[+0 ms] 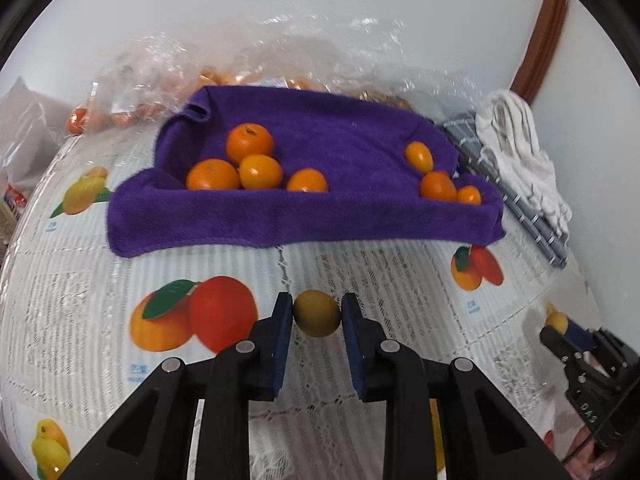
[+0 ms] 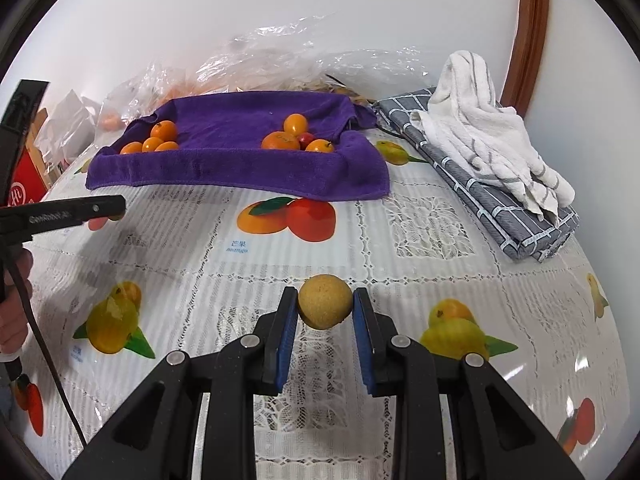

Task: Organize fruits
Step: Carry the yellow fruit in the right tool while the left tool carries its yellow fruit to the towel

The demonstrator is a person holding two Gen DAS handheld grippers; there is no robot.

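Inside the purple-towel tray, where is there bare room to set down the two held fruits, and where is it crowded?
Free: the middle of the purple towel, between the left orange cluster and the right orange cluster. Both end corners are crowded.

Both wrist views look forward and down over the bench [image 1: 360,272], from close above; both share the purple towel [image 2: 240,160] at upper centre.
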